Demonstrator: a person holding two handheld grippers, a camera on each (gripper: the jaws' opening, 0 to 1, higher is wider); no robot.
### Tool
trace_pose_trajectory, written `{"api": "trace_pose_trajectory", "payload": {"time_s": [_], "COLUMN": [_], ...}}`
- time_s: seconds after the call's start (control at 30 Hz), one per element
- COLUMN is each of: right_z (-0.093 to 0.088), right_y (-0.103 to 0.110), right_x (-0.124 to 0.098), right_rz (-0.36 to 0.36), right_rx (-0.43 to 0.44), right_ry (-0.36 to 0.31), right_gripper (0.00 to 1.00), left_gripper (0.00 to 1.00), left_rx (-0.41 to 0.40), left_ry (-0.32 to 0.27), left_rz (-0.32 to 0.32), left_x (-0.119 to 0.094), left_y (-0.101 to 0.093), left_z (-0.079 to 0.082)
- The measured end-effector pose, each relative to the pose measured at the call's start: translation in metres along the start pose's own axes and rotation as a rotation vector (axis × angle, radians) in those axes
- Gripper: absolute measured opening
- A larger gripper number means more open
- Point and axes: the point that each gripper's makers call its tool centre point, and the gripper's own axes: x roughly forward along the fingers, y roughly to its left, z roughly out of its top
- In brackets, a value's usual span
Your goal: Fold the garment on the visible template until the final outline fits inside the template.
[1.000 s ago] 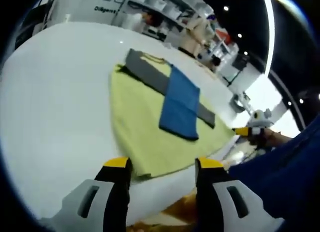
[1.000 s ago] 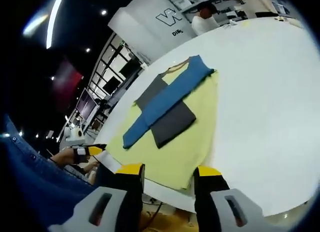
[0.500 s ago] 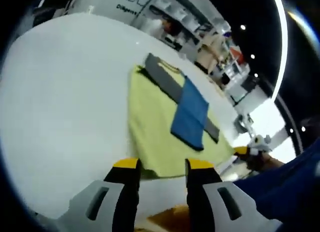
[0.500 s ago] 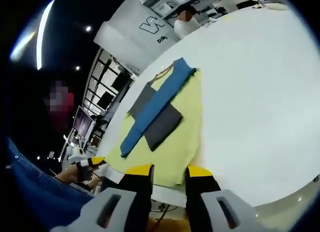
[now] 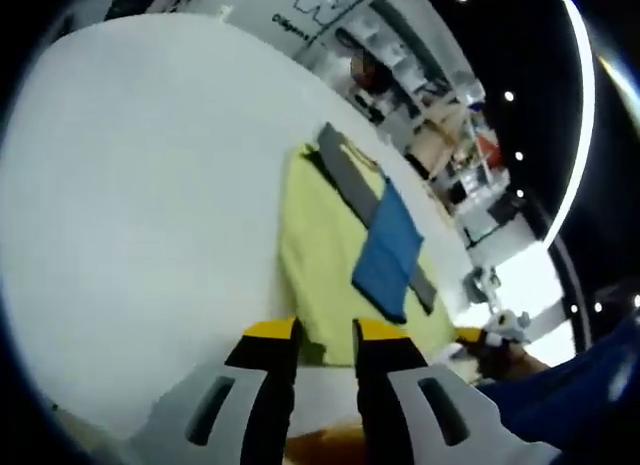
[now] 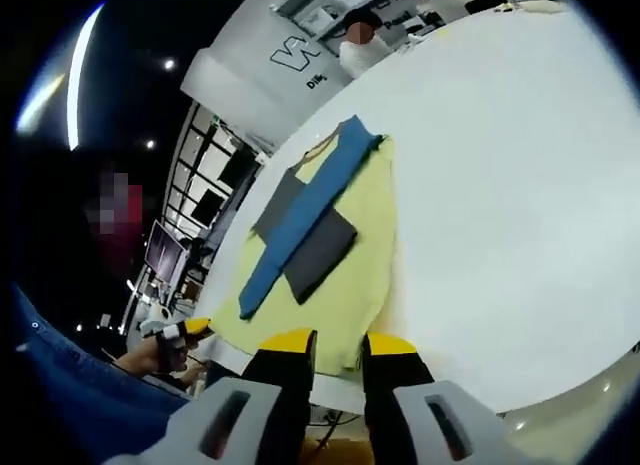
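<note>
On a white table (image 5: 120,185), the left gripper (image 5: 325,335) and right gripper (image 6: 338,343), jaws nearly together, each close on a hem corner of the yellow garment (image 5: 320,245), sleeves already crossed. Next, judging from this: pinch firmly, then lift the hem toward the collar.

Bright overhead light washes the white counter (image 5: 130,185) almost to glare, with only faint shadows. Ceiling strips and spots streak against a dark room. Fisheye curvature bends the counter's far edge; background shelves are soft and blurred.
</note>
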Motion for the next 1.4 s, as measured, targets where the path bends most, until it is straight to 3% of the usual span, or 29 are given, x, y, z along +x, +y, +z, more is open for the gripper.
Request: {"api": "trace_pose_trajectory", "payload": {"time_s": [0.1,0.2,0.27,0.53,0.7,1.23,1.4], "right_z": [-0.005,-0.006,-0.004,0.0,0.001,0.0,0.001], "right_y": [0.005,0.005,0.003,0.002,-0.002,-0.006,-0.01], "right_x": [0.001,0.001,0.003,0.002,0.001,-0.002,-0.004], "right_rz": [0.029,0.029,0.013,-0.008,-0.018,-0.041,-0.047], "right_rx": [0.014,0.014,0.011,0.023,0.034,0.052,0.054], "right_ry": [0.026,0.024,0.012,-0.005,-0.011,-0.015,-0.02], "right_gripper": [0.15,0.12,0.11,0.11,0.09,0.06,0.01], "left_gripper": [0.19,0.18,0.19,0.21,0.1,0.03,0.02], "left_rx": [0.032,0.024,-0.019,-0.003,-0.01,-0.023,-0.013], "left_ry": [0.042,0.023,-0.035,-0.068,-0.087,-0.069,-0.072], "left_rz": [-0.012,-0.018,-0.001,0.038,0.057,0.084,0.095], "left_x": [0.004,0.006,0.009,0.008,0.004,0.002,0.0], "left_y": [-0.005,-0.005,-0.001,0.016,0.024,0.027,0.021], "left_z": [-0.012,-0.01,-0.001,0.015,0.017,0.005,0.005]}}
